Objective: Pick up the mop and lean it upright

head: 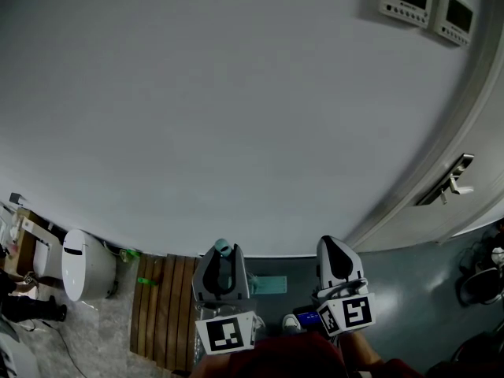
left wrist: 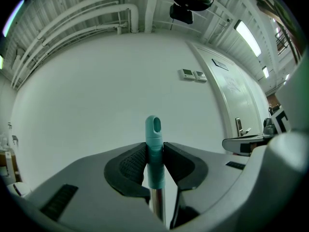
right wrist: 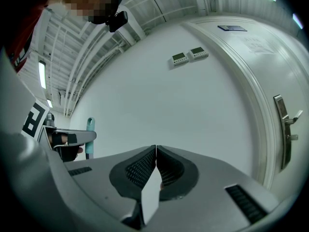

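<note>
The mop stands upright in front of the white wall. Its teal handle tip [left wrist: 153, 129] pokes up between the pads of my left gripper [left wrist: 154, 153], which is shut on the teal grip just above the metal shaft [left wrist: 157, 207]. In the head view the left gripper [head: 222, 260] holds the handle tip [head: 223, 247], and the teal mop head [head: 268, 284] lies on the floor below, between the grippers. My right gripper [head: 334, 252] hangs to the right of the mop, apart from it. Its jaws [right wrist: 156, 150] are shut with nothing in them. The handle [right wrist: 90, 135] shows at the left of the right gripper view.
A white wall fills most of the view. A door with a lever handle [head: 454, 181] is at the right, with two wall panels [head: 426, 3] above it. A white toilet [head: 85, 266] and a wooden slatted mat [head: 164, 305] are at the lower left.
</note>
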